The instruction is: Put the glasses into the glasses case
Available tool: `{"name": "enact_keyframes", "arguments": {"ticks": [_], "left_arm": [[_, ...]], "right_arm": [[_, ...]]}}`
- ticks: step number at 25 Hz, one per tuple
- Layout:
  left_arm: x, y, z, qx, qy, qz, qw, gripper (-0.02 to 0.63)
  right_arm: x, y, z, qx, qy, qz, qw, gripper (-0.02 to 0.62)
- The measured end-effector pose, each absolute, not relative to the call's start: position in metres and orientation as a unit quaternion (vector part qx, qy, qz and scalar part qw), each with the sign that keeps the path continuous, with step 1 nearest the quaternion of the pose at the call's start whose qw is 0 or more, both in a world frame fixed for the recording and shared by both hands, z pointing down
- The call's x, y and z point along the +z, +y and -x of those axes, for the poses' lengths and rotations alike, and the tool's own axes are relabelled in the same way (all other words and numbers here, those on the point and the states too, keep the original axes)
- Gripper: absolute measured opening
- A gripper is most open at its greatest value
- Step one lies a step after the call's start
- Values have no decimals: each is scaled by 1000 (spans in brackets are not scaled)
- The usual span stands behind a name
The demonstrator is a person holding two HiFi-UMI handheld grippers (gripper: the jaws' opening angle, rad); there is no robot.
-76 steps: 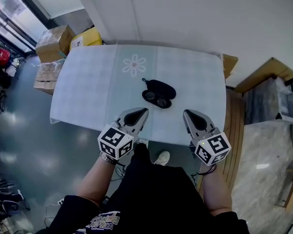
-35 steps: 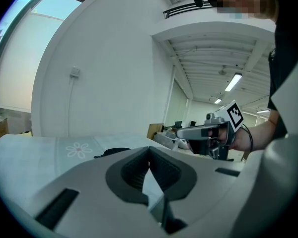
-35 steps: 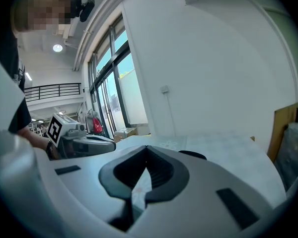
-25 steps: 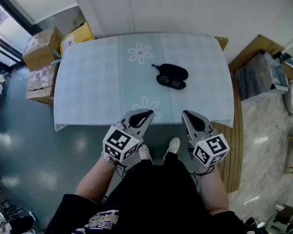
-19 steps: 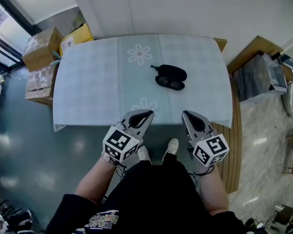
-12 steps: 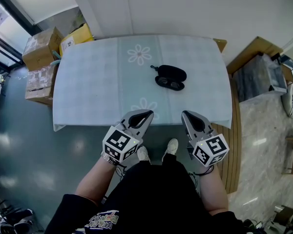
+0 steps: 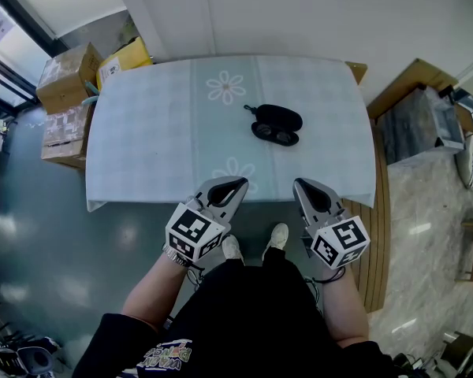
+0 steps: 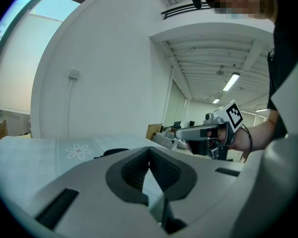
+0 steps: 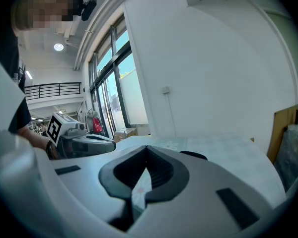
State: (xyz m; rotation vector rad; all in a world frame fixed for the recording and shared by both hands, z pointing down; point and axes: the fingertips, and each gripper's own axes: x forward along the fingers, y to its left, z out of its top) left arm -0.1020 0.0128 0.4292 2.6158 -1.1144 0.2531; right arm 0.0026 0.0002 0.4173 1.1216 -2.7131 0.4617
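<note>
Lying right of the middle of the pale checked worktop (image 7: 142, 140), the dark-lensed glasses (image 7: 274, 135) sit just beside the black oval glasses case (image 7: 282, 116). They look light and fragile, so I would pinch the bridge, not the lenses. The left gripper (image 7: 235, 184) and the right gripper (image 7: 303, 185) hover at the near edge, jaws closed on nothing.
</note>
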Motion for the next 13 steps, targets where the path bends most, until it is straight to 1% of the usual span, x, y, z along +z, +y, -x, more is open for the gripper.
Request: {"name": "enact_keyframes", "arguments": {"ticks": [13], "left_arm": [[429, 9, 108, 88, -385, -907, 145, 28]], "right_arm": [[416, -3, 3, 154, -909, -377, 87, 23]]}}
